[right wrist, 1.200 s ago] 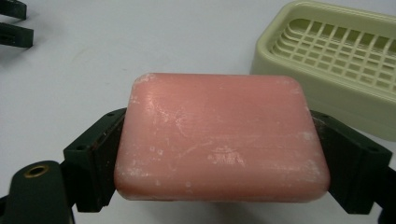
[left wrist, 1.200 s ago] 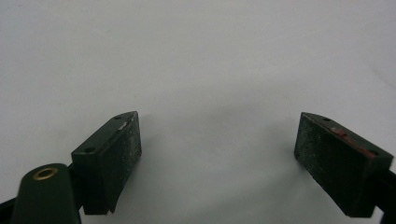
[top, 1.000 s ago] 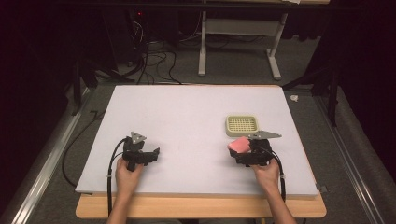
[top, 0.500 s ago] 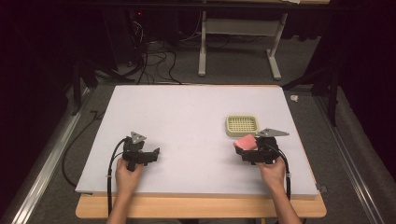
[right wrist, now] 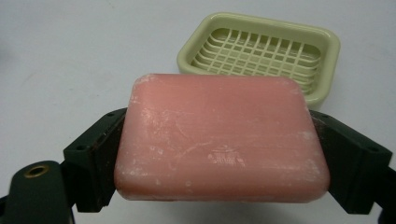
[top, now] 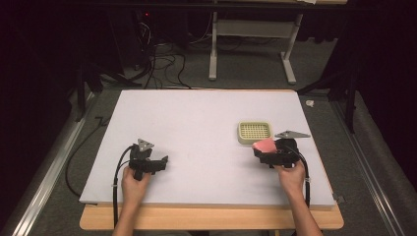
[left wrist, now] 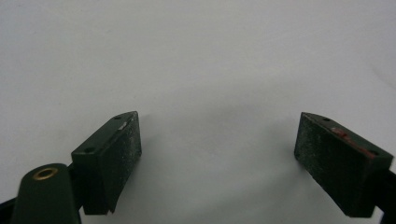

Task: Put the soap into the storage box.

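Note:
A pink soap bar (right wrist: 219, 137) lies flat between the two black jaws of my right gripper (right wrist: 219, 154), which is shut on it. In the high view the right gripper (top: 268, 150) holds the soap bar (top: 264, 145) just near of a pale green soap dish (top: 254, 132) with a grid floor. In the right gripper view the soap dish (right wrist: 261, 51) sits empty just beyond the bar. My left gripper (top: 156, 163) rests at the table's front left. Its jaws stand wide apart over bare white surface, with the left gripper (left wrist: 217, 149) holding nothing.
The white table top (top: 196, 123) lies on a wooden board whose front edge (top: 211, 219) shows near the person. Dark floor with cables (top: 157, 64) and a table frame (top: 251, 44) lies beyond the far edge. A metal rail (top: 49, 162) runs along the left.
The right gripper has shifted a little to the right and slightly farther up the table with the soap in it. The left gripper has not moved.

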A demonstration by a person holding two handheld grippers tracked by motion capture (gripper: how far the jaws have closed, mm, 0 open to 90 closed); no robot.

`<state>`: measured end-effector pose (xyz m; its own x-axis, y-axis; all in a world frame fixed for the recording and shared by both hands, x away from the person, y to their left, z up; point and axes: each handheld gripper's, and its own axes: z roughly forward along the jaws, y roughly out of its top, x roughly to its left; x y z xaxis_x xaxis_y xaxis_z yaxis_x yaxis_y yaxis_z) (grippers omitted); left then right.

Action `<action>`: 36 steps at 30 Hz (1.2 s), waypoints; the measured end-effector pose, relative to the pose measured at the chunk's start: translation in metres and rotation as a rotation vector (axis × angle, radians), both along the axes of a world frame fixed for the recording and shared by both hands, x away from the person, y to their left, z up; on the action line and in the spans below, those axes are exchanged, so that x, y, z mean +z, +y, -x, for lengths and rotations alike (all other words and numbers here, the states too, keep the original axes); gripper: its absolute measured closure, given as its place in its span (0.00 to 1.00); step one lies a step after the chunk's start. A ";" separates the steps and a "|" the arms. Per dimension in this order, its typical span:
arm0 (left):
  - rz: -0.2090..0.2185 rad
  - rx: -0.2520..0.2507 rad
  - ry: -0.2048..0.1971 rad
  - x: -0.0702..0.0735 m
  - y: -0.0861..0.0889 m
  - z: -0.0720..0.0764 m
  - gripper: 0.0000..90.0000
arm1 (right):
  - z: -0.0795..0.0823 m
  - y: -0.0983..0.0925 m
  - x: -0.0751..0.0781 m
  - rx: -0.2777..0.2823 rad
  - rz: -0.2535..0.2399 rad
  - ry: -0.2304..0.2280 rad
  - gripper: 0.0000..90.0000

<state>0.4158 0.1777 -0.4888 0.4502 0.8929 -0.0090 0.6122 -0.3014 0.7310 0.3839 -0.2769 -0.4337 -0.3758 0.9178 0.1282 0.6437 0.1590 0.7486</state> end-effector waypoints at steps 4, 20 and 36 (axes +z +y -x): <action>0.000 0.000 0.000 0.000 0.000 0.000 0.17 | -0.003 -0.003 0.001 -0.018 0.003 0.003 0.15; 0.000 0.000 0.000 0.000 0.000 0.000 0.17 | -0.024 -0.005 0.011 -0.062 0.023 0.020 0.15; 0.000 0.000 0.000 0.000 0.000 0.000 0.17 | -0.046 0.001 0.009 -0.081 0.049 0.059 0.15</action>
<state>0.4158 0.1777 -0.4888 0.4502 0.8929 -0.0089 0.6122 -0.3014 0.7310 0.4296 -0.2754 -0.4246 -0.2937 0.9504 0.1020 0.6985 0.1405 0.7017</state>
